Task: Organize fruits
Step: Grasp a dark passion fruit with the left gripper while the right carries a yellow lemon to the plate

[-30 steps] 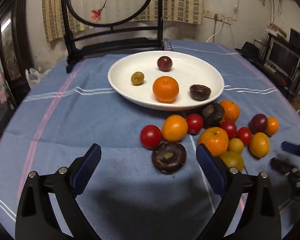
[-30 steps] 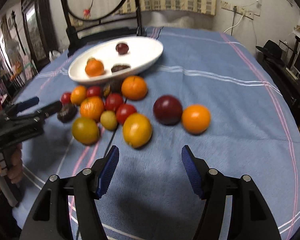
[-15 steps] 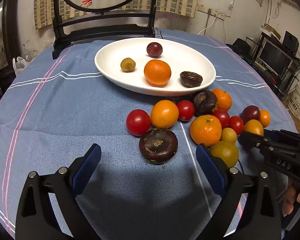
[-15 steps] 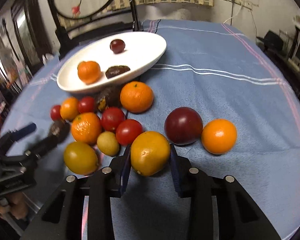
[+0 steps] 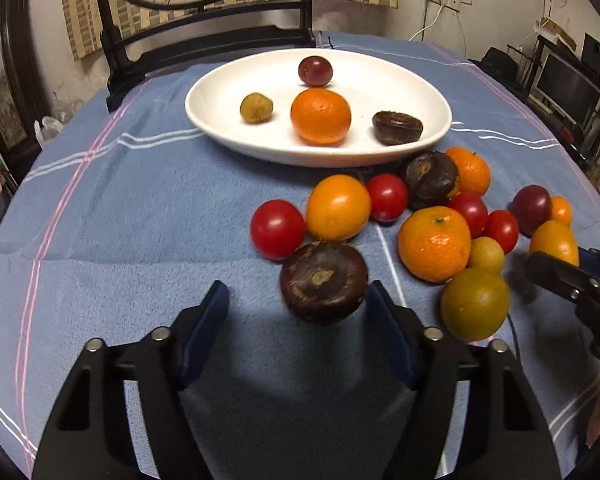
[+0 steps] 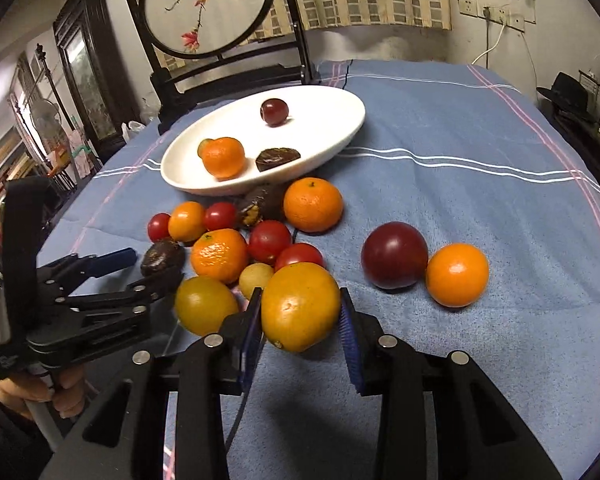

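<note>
Right tongs (image 6: 300,316) clamp the yellow-orange fruit (image 6: 300,306), lower centre of frame, pads on both sides. Left tongs (image 5: 296,320) gape around the dark mangosteen (image 5: 323,282), right pad touching or nearly so, left pad apart. Risks: round fruit squirts from the pads; neighbours get nudged and roll on the table (image 6: 480,128). White plate (image 6: 340,136) sits upper centre.

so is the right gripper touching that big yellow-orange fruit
Touching. The right wrist view shows both fingers of the right gripper pressed against the yellow-orange fruit.
</note>
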A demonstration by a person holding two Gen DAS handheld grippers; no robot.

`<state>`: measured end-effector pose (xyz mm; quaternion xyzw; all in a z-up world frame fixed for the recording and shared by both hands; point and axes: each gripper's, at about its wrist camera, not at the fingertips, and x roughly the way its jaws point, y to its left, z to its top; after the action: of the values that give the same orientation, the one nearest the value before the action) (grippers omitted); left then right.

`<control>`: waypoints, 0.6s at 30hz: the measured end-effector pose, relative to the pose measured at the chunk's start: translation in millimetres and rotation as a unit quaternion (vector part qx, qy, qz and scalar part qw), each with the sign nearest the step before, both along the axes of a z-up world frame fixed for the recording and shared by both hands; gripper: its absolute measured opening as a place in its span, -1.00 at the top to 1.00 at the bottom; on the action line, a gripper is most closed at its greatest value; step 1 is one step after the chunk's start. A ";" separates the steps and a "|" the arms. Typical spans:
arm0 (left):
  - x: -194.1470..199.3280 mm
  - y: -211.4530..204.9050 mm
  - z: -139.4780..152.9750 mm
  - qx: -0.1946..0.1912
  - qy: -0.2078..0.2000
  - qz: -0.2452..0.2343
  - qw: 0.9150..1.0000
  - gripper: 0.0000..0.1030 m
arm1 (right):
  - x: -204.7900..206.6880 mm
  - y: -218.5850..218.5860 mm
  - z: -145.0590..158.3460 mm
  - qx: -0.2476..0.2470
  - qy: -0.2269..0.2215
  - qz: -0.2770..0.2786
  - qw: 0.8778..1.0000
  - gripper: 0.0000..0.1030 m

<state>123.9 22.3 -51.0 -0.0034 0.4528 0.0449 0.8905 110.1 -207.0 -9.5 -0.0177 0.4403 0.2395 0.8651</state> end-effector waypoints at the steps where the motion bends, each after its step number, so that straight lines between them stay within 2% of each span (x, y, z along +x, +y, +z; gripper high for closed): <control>1: -0.5 -2.4 0.7 -0.002 -0.002 -0.004 1.000 -0.06 | -0.8 -0.9 1.0 0.003 0.000 0.002 1.000 0.29; 5: 3.2 -11.7 0.8 -0.002 -0.012 -0.018 1.000 0.17 | -3.1 0.1 1.6 0.002 -0.003 0.006 1.000 0.29; 10: 6.1 -12.2 2.5 -0.012 -0.002 -0.022 1.000 0.20 | -0.4 -1.3 -1.1 0.000 -0.001 0.000 1.000 0.29; 13: 0.5 -9.2 10.8 -0.044 0.007 -0.029 0.999 0.20 | 0.7 -4.2 -1.3 0.006 0.000 -0.005 1.000 0.29; 18: -11.0 -10.2 38.9 -0.048 -0.023 -0.047 0.997 0.20 | -1.1 -5.0 3.2 0.020 -0.016 -0.008 1.000 0.29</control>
<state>112.9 12.0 -12.1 -0.0259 0.4335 -0.0193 0.9006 109.0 -211.9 -6.2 -0.0007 0.4214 0.2414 0.8741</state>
